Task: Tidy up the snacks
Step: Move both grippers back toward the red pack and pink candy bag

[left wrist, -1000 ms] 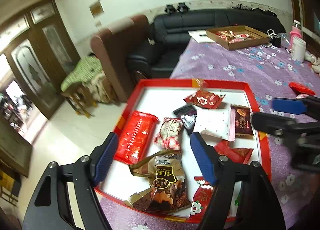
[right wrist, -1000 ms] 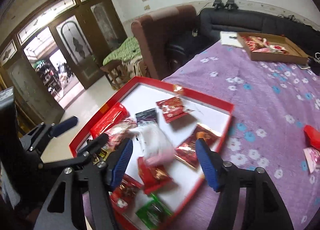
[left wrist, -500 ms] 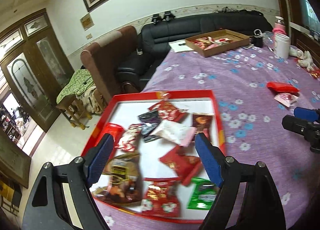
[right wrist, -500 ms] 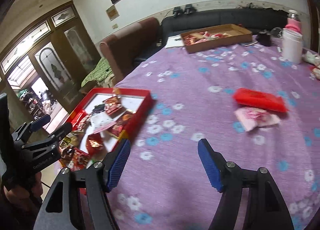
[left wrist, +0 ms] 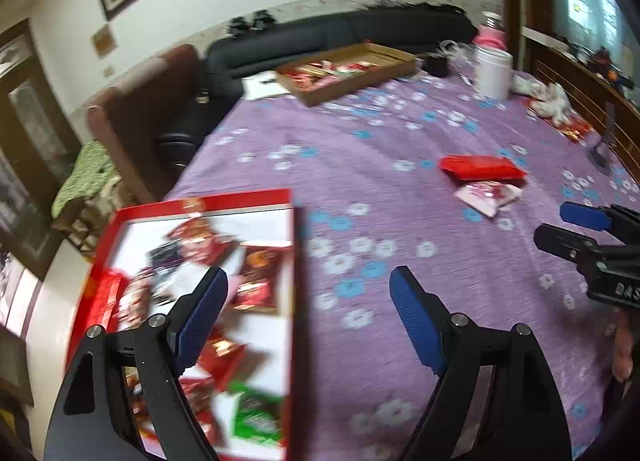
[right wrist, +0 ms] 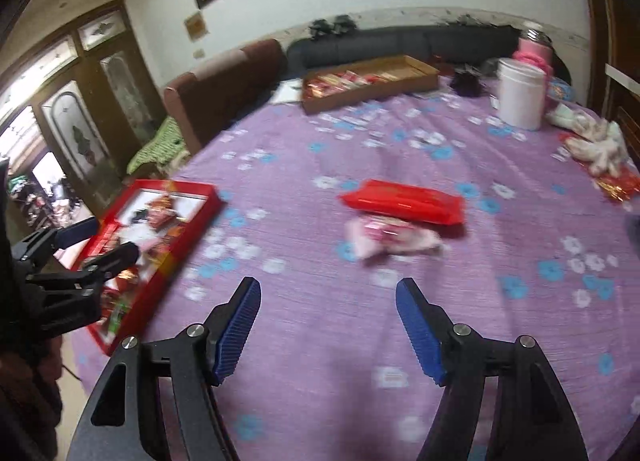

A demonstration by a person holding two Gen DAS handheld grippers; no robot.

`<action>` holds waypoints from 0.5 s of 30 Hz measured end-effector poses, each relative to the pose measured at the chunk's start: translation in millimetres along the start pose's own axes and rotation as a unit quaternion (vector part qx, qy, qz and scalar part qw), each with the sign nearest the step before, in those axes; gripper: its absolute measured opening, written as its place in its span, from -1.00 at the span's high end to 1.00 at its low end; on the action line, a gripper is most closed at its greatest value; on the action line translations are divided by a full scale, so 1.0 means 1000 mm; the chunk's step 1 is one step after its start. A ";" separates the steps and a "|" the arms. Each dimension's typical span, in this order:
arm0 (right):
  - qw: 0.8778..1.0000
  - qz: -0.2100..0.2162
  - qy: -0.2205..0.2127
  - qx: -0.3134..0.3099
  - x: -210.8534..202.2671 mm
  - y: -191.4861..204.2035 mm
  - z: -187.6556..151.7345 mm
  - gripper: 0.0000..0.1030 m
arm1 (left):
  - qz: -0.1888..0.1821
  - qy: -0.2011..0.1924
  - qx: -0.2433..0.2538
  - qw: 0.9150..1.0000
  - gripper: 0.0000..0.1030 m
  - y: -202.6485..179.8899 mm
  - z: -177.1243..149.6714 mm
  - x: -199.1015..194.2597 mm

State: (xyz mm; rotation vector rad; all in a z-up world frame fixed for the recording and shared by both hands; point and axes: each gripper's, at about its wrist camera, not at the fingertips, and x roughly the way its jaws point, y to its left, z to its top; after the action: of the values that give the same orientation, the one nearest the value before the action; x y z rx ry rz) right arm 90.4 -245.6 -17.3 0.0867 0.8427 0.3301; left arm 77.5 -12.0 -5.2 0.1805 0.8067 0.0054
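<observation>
A red-rimmed white tray (left wrist: 296, 281) (right wrist: 200, 221) full of mixed snack packets sits at the table's near left edge. A long red snack packet (left wrist: 482, 167) (right wrist: 404, 201) and a pink-white packet (left wrist: 488, 195) (right wrist: 392, 237) lie loose on the purple flowered cloth. My left gripper (left wrist: 308, 313) is open and empty, hovering over the tray's right rim. My right gripper (right wrist: 328, 325) is open and empty above bare cloth, short of the two loose packets. Each gripper also shows in the other's view: the right (left wrist: 576, 229), the left (right wrist: 80, 245).
A brown cardboard tray (right wrist: 372, 81) of snacks sits at the table's far side. A white jar (right wrist: 520, 97) and a pink container stand far right, with crumpled wrappers (right wrist: 596, 141) beside them. Sofa and armchair lie beyond the table.
Both grippers have swung right, away from the red tray toward the middle of the table. The two loose packets now sit nearer the right gripper. Both grippers stay open and empty.
</observation>
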 end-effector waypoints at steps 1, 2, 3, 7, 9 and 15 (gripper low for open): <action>1.000 -0.002 0.006 0.006 0.002 -0.006 0.001 -0.40 | -0.007 0.005 0.006 1.000 -0.63 -0.005 0.003 0.004; 1.000 -0.003 0.012 0.016 0.005 -0.016 0.002 -0.40 | -0.010 0.009 0.011 1.000 -0.62 -0.010 0.007 0.009; 1.000 -0.005 0.018 0.024 0.009 -0.024 0.003 -0.40 | -0.011 0.011 0.015 1.000 -0.62 -0.013 0.010 0.012; 0.999 -0.016 0.023 0.030 0.019 -0.036 0.005 -0.41 | -0.026 0.020 0.019 0.999 -0.62 -0.024 0.014 0.023; 0.999 -0.011 0.028 0.031 0.024 -0.038 0.003 -0.41 | -0.040 0.027 0.025 0.999 -0.62 -0.032 0.010 0.029; 0.998 -0.022 0.013 0.058 0.027 -0.056 -0.001 -0.41 | -0.068 0.024 0.026 0.997 -0.62 -0.053 0.010 0.040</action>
State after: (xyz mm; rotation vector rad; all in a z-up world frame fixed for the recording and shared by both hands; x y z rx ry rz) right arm 120.2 -290.0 -48.8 0.1712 0.8884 0.2422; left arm 108.6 -62.5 -35.8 0.1748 0.8655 -0.1411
